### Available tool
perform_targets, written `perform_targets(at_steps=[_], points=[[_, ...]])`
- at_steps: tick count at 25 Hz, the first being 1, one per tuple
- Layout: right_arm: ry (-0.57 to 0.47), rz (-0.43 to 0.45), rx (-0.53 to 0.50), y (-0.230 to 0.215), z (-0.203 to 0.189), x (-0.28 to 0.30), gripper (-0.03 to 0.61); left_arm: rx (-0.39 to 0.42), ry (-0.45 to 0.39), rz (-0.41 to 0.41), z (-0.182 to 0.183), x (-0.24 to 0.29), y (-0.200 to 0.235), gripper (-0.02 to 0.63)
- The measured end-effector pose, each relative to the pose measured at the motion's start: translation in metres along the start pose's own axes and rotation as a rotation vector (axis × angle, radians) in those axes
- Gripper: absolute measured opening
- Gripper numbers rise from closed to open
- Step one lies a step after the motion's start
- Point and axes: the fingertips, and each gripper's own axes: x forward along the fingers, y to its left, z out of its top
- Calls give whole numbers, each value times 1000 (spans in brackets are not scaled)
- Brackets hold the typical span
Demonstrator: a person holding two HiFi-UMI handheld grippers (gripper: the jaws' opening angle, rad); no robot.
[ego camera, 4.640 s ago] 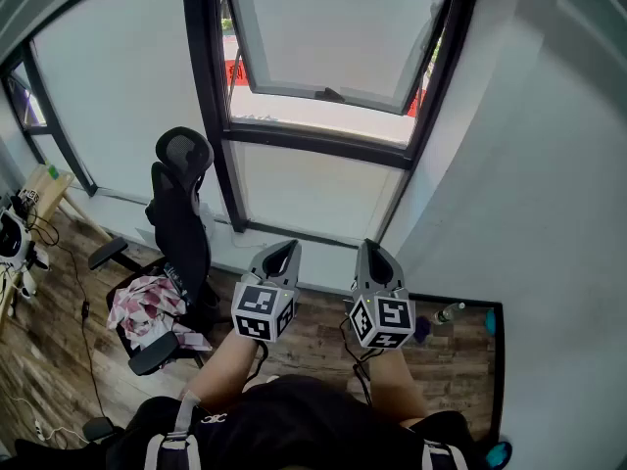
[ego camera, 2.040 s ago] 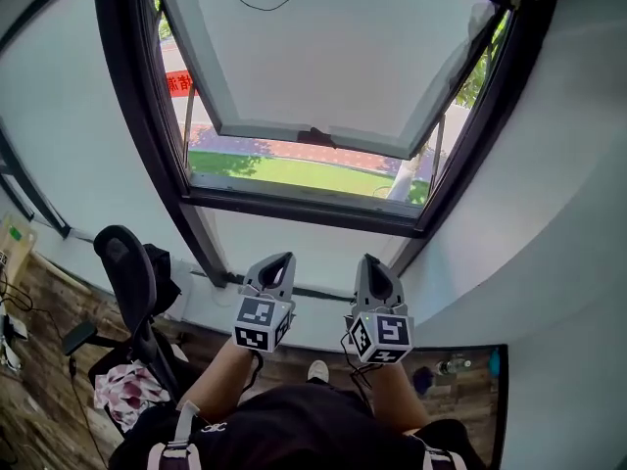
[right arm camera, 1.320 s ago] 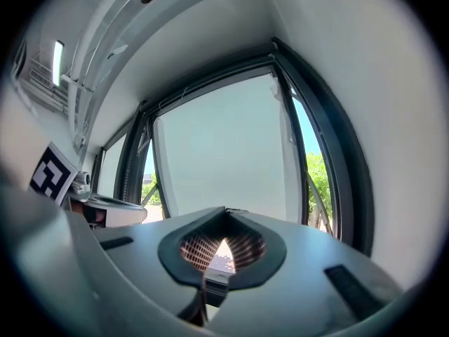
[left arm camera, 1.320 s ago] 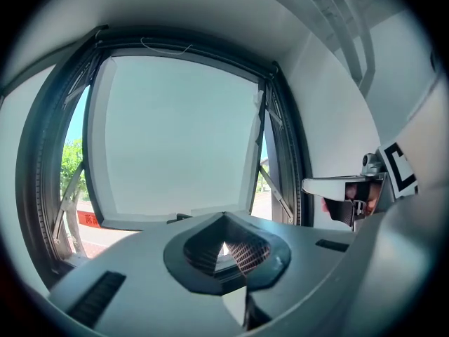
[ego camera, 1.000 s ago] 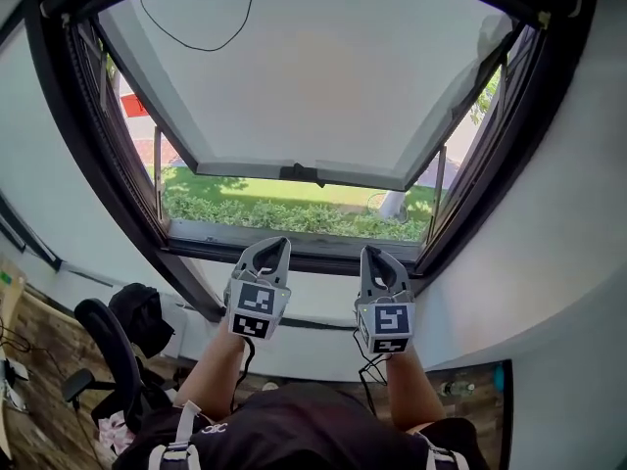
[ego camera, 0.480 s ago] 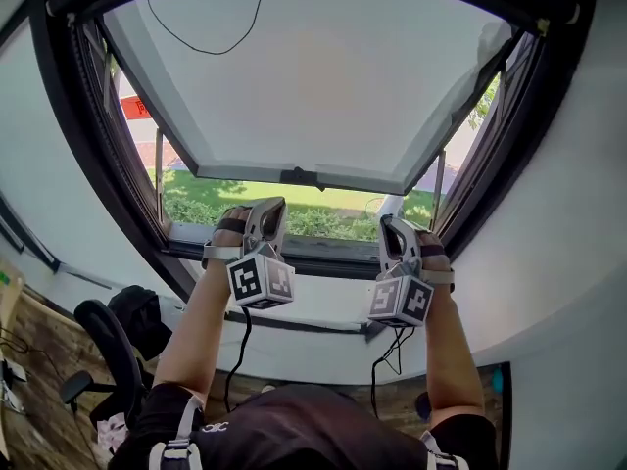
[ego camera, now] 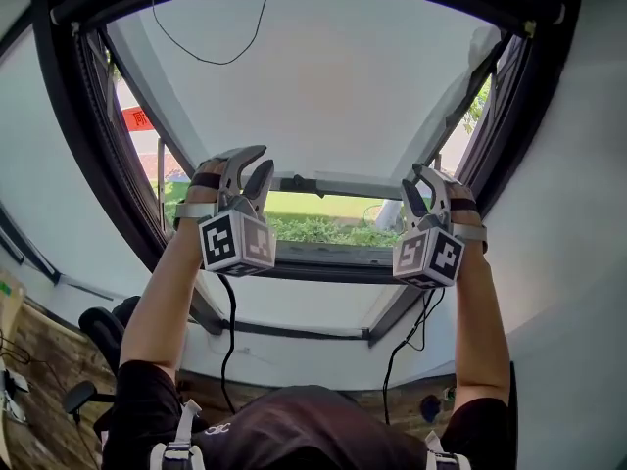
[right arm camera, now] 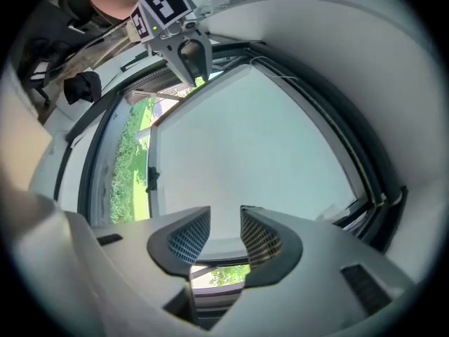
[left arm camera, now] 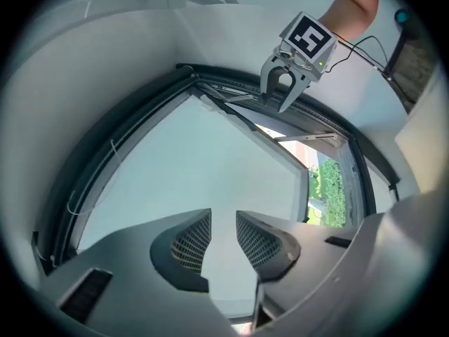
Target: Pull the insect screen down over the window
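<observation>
The left gripper (ego camera: 253,163) and right gripper (ego camera: 416,182), jaws just opened and empty, are held high, likely to reach the insect screen.

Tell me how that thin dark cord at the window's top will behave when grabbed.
Probably floppy: the cord sags in a loose loop across the pale pane. Likely very light, being so thin. It may swing away when nudged.
</observation>
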Motion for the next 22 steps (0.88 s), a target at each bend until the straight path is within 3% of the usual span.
perform_targets(at_steps=[6, 10, 17, 22], points=[[-9, -151, -25, -83, 13, -3, 141, 24, -39, 209, 8, -8, 104, 134], [-23, -234, -48, -138, 27, -10, 140, 74, -15, 324, 1, -14, 172, 138], [-5, -322, -55, -205, 34, -24, 140, 126, 90, 421, -32, -29, 254, 152], [-8, -360, -45, -236, 42, -27, 140, 174, 159, 440, -52, -24, 292, 152]])
